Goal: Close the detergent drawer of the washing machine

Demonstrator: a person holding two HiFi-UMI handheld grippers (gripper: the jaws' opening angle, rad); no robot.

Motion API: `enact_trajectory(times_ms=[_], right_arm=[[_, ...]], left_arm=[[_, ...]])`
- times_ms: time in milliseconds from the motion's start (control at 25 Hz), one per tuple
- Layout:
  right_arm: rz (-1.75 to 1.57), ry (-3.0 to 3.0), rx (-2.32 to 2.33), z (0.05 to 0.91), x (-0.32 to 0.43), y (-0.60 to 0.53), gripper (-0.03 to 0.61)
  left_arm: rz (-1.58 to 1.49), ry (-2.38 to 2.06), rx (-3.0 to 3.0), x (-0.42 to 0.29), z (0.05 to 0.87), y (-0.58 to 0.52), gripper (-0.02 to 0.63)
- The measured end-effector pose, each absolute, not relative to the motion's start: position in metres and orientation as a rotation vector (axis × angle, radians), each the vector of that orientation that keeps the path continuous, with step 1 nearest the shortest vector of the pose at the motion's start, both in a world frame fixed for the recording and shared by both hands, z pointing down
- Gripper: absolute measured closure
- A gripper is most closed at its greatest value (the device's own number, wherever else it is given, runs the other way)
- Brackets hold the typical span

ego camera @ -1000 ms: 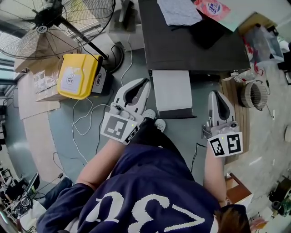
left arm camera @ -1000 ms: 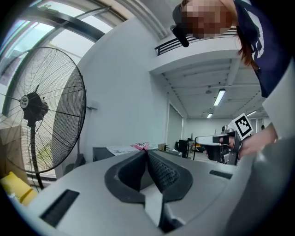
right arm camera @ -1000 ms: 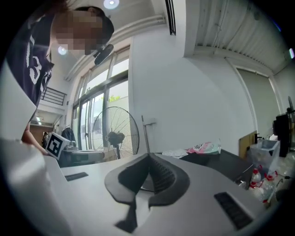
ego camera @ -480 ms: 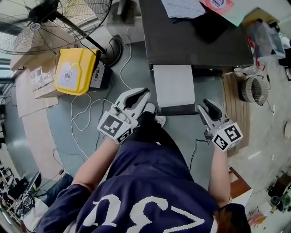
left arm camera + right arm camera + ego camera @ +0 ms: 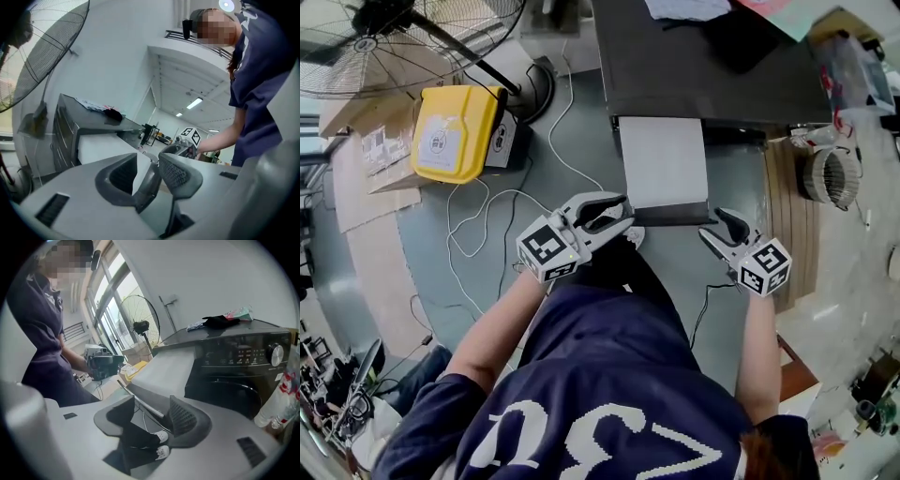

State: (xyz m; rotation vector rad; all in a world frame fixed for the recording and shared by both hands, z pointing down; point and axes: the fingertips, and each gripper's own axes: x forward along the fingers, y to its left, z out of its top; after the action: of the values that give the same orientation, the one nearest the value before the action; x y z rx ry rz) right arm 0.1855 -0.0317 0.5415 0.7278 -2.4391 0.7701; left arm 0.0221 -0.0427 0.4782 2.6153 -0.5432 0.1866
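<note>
The dark washing machine (image 5: 703, 75) stands at the top of the head view. Its pale detergent drawer (image 5: 661, 173) is pulled far out toward me, ending in a dark front panel (image 5: 670, 217). My left gripper (image 5: 616, 212) sits by the front's left corner, pointing right. Its jaws have just been opening and stand open with nothing pressed between them. My right gripper (image 5: 719, 228) is at the front's right corner, jaws likewise just opened and empty. The drawer (image 5: 101, 145) lies beyond the left gripper (image 5: 147, 168). The right gripper (image 5: 152, 416) looks at the drawer's (image 5: 164, 369) front edge.
A yellow box (image 5: 450, 131) and a standing fan (image 5: 403, 28) are on the floor to the left, with white cables (image 5: 487, 225) trailing toward my feet. A dark cloth (image 5: 741, 42) lies on the machine top. A wire basket (image 5: 830, 173) and a plastic bottle (image 5: 281, 404) are to the right.
Both grippers have come down and nearer to the drawer's front. The left one has swung to point right. Both pairs of jaws, shut before, now stand open.
</note>
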Motion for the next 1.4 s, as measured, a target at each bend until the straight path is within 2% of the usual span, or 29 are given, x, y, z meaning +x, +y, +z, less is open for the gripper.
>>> enact_trajectory(times_ms=[320,520,680,1400], right_arm=[[0.541,-2.366,0.619,0.562,0.183,-0.016,0.330],[0.541,-2.337,0.640,0.570,0.183,-0.018,0.354],[0.581,-2.354,0.683,0.571,0.185,-0.023,0.402],[0.567,-2.401,0.761,0.557,0.184,-0.035,0.408]], left_arm=[[0.526,-0.388,2.723,0.040,0.526,-0.010,0.468],[0.540,-0.421,2.709,0.047,0.539,-0.010,0.469],[0.526,-0.416,2.706,0.050,0.546,-0.009,0.503],[0.524,-0.399,2.714,0.048,0.535,-0.020,0.523]])
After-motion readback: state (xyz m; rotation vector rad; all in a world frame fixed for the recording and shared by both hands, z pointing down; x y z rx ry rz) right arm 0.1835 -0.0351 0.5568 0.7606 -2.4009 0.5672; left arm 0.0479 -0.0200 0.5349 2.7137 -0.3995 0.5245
